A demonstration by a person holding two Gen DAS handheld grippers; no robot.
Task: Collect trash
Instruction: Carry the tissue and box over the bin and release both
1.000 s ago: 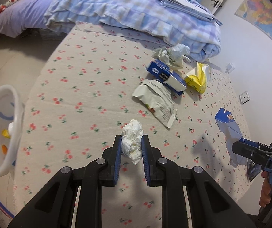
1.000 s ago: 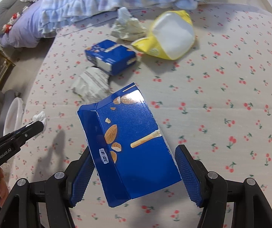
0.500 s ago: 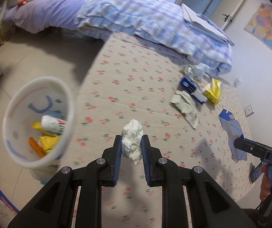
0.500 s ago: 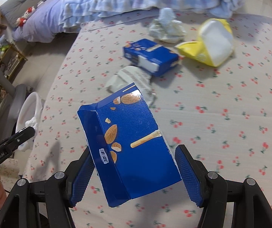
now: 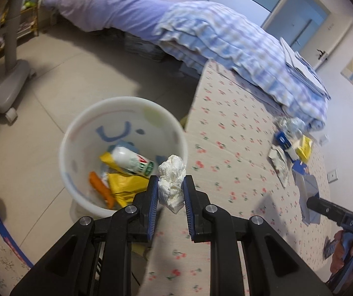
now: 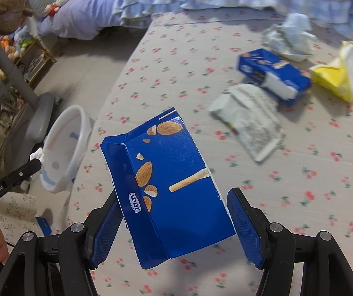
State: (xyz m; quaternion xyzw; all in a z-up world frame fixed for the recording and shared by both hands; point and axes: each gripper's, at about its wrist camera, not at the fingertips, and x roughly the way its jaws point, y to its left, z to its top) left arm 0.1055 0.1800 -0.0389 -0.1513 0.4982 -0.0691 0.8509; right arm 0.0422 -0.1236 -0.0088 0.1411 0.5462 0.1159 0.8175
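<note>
My left gripper [image 5: 170,187] is shut on a crumpled white tissue [image 5: 172,181], held just above the near right rim of the white trash bin [image 5: 77,125]. The bin holds a white bottle [image 5: 132,162] and yellow and orange wrappers. My right gripper [image 6: 174,212] is shut on a blue almond-stick snack box [image 6: 171,172], held above the cherry-print mat [image 6: 299,197]. The bin also shows in the right wrist view [image 6: 75,138] at the mat's left edge. On the mat lie a white wrapper [image 6: 250,118], a second blue box [image 6: 272,74], a yellow bag [image 6: 341,76] and crumpled paper [image 6: 289,39].
A bed with a blue checked quilt [image 5: 225,42] borders the mat's far side. A grey wheeled stand base [image 5: 1,91] sits on the tile floor left of the bin. A shelf with toys [image 6: 23,49] stands at the far left.
My left gripper has carried the tissue leftward from over the mat to the bin's rim. My right gripper has moved left with the blue box, still held.
</note>
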